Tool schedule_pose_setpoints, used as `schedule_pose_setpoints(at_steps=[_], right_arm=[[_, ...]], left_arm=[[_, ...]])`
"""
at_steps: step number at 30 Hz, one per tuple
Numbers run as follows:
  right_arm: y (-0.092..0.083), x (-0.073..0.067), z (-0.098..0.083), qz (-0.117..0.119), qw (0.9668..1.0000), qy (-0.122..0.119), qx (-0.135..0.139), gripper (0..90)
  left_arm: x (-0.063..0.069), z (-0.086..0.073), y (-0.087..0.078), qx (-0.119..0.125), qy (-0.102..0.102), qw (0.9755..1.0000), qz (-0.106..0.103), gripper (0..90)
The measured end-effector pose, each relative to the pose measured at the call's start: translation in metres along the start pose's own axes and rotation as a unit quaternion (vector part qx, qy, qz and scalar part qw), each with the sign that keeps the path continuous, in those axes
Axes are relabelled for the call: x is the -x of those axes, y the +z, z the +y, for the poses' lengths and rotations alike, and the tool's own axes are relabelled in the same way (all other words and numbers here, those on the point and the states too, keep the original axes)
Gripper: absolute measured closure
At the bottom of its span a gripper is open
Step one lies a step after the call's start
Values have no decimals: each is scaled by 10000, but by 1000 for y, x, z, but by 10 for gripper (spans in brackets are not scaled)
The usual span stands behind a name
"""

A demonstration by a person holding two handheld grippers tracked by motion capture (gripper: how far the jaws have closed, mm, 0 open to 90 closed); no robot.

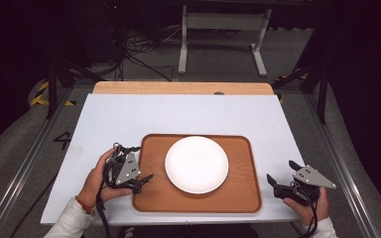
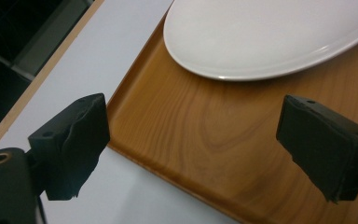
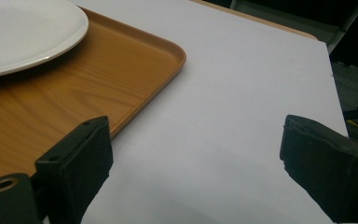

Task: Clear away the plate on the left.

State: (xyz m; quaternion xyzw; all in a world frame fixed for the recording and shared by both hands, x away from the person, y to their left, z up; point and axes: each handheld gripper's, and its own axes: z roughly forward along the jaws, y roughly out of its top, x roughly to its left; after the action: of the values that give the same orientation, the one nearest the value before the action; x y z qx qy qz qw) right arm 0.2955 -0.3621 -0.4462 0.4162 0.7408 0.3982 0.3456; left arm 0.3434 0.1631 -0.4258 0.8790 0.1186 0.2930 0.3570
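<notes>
Both hands sit at the near table edge. The left gripper (image 1: 140, 182) spreads its empty jaws wide over the wooden tray's (image 1: 151, 148) left rim; the right gripper (image 1: 282, 179), equally wide and empty, hovers over bare white table (image 1: 109, 119) just beside the tray's right rim. A plain white plate (image 1: 196, 164) lies centred on the tray.

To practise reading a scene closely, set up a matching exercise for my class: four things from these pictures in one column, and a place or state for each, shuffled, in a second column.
Column one:
1. plate
2. tray
3. left claw
4. right claw

Column two:
A. open, above the bare white table right of the tray
B. wooden brown, lying flat on the white table
C. white and empty, resting on the tray
D. open, at the tray's left near corner

Pairs: 1-C, 2-B, 3-D, 4-A
</notes>
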Motion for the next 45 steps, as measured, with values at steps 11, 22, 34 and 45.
schedule_pose_setpoints(at_steps=[11, 22, 34, 45], right_arm=[[1, 0, -1, 0, 10000, 17, -28, 99], [1, 2, -2, 20, 10000, 51, -19, 99], [2, 4, -3, 29, 10000, 67, -17, 99], [0, 5, -3, 18, 10000, 81, 18, 99]], left_arm=[[-6, -22, -5, -197, -245, 9994, 116, 97], [-12, -47, -14, -379, -609, 9972, 196, 95], [-21, -82, -26, -303, -1389, 9897, 168, 82], [-23, -106, -45, 48, -2127, 9768, 226, 84]])
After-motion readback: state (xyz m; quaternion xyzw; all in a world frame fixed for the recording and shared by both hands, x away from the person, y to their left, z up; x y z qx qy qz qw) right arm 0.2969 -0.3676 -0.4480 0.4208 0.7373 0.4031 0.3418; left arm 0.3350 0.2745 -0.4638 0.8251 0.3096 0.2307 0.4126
